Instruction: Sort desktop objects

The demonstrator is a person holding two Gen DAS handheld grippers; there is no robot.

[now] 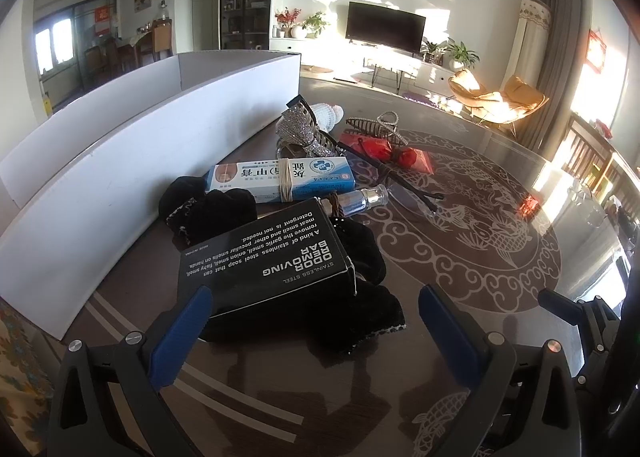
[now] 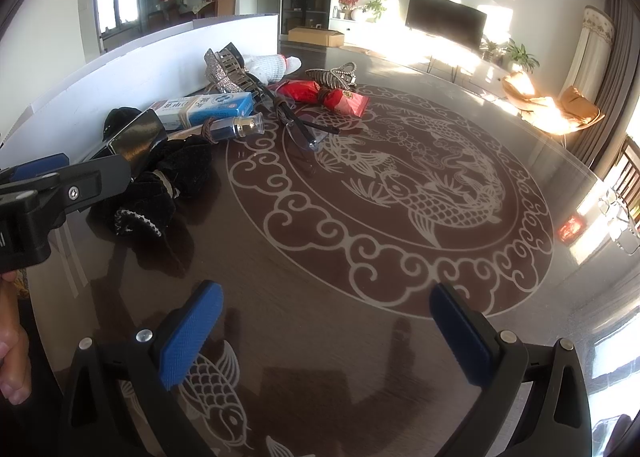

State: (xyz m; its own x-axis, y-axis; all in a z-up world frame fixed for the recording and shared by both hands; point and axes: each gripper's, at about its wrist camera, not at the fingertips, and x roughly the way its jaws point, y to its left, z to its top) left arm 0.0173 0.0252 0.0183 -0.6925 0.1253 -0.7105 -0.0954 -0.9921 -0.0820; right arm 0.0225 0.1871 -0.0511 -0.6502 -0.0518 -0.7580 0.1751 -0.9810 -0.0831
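Opening step, by the look of it: nothing lifted yet, pile untouched. Left gripper [image 1: 316, 309] spread wide, empty, poised low just before the black box [image 1: 264, 257] marked "odor removing bar", left pad close beside its near corner. Right gripper [image 2: 326, 321] likewise wide apart and empty, hovering over bare worktop [image 2: 360, 357], well apart from the heap.

Next, probably: push forward to straddle the box, close across its narrow width, lift clear of the black velvet cloth [image 1: 360, 257] bunched under and around it. Risk of snagging that cloth.

Just behind: small glass bottle [image 1: 360, 199] on its side, then a blue-and-white carton [image 1: 280, 177] bound with a rubber band, spectacles [image 1: 404, 185], red packet [image 1: 384, 153], glittery hair claw [image 1: 300, 129], a second claw [image 1: 376, 127], a white knitted item [image 1: 328, 113]. White box wall [image 1: 120, 161] along the left, likely the destination.

Dark glossy round worktop with pale carp and cloud pattern. Beyond: sunlit living room, television, plants, orange chairs, curtains.
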